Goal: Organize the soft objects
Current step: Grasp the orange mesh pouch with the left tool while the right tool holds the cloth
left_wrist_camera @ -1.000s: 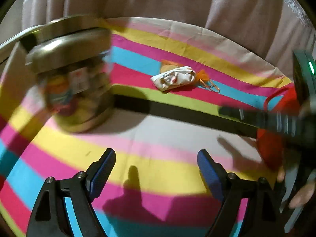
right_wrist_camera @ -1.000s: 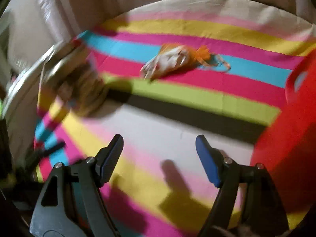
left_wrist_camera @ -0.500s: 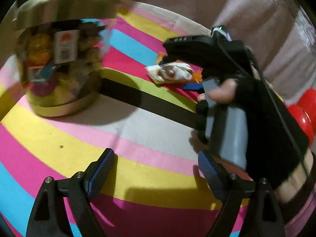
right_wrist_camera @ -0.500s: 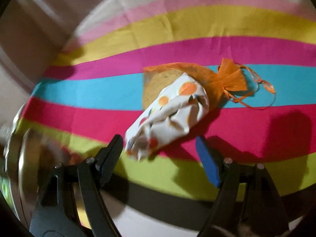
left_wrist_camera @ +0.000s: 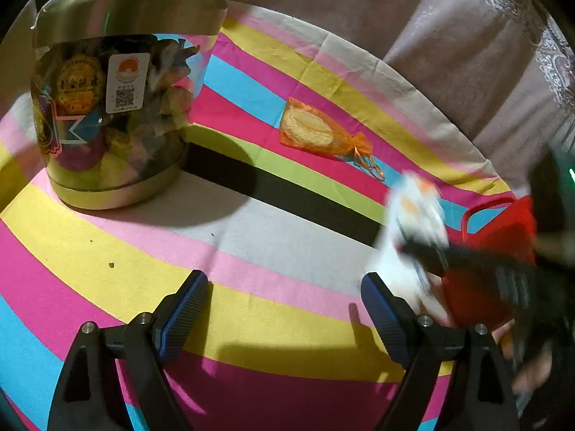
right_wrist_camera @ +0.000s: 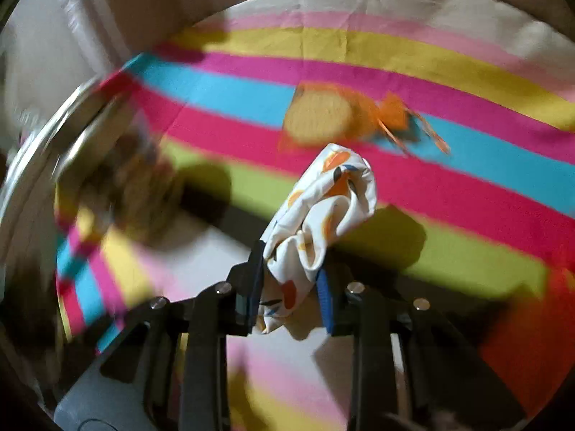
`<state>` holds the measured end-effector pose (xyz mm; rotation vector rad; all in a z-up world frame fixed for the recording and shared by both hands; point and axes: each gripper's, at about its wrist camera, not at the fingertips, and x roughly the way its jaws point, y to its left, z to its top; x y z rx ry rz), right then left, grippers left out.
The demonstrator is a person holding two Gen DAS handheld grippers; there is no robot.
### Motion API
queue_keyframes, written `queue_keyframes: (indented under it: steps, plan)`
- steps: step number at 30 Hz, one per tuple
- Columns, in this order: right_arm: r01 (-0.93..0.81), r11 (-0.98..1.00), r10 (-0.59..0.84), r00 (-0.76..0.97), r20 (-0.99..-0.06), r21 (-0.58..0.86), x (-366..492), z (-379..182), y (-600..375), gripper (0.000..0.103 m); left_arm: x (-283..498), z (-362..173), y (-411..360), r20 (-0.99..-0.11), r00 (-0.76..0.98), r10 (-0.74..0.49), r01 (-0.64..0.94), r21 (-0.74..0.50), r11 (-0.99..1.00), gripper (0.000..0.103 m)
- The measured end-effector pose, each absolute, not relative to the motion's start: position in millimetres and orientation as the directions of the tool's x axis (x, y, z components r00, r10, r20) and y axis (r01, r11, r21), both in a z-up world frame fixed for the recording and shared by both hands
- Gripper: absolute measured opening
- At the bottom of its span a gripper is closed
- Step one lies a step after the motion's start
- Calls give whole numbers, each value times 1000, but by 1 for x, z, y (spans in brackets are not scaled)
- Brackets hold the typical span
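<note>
Right gripper closing, apparently pinching patterned cloth.

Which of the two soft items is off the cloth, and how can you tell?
The white bundle with orange spots: the right gripper is closing on it and holds it in the air. The orange mesh pouch lies flat on the striped tablecloth.

White orange-spotted cloth bundle aloft; orange mesh pouch flat on stripes.
</note>
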<state>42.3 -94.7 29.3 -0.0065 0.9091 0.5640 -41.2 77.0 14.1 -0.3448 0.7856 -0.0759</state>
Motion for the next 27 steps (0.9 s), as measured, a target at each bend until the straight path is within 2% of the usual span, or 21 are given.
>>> queue_keyframes:
  steps: [2,5,8,10,12,14,15,16,19,22,25,27]
  plan:
    - [-480,867,396,496,-773,136,24,23,-106,35,-41,16,78,-680,707,-195,-60,-332,941,88]
    - [-460,880,371,508,-778,119,18,14,-118,41,-42,16,78,-682,705,-192,-63,-330,942,88]
    - [-419,894,374,495,-784,162,34,1,-113,61,-42,17,77,-684,703,-192,-62,-328,943,88]
    - [-401,900,373,510,-775,170,38,-6,-109,70,-42,17,77,-686,702,-192,-61,-327,943,89]
    - [-405,903,364,548,-753,142,36,-11,-104,71,-40,17,75,-690,696,-198,-52,-323,945,92]
    - [-395,914,331,585,-741,97,35,-13,-101,59,-38,17,73,-695,689,-207,-38,-319,947,98]
    - [-392,912,347,583,-734,120,35,-14,-103,45,-37,17,72,-698,683,-216,-25,-317,948,100]
    - [-391,911,355,582,-732,131,34,-15,-107,43,-35,17,71,-702,676,-224,-13,-316,949,103]
    - [-388,914,343,584,-736,118,23,-15,-116,40,-28,17,63,-732,658,-179,-25,-259,966,103]
    - [-405,908,343,574,-744,106,3,-13,-124,40,-5,17,47,-795,604,-58,-68,-124,990,103]
    - [-437,898,337,590,-734,61,-20,-15,-121,40,33,22,22,-797,603,-37,-12,-55,998,103]
    - [-453,891,333,591,-734,39,-23,-15,-117,41,68,31,-3,-780,626,1,69,57,996,103]
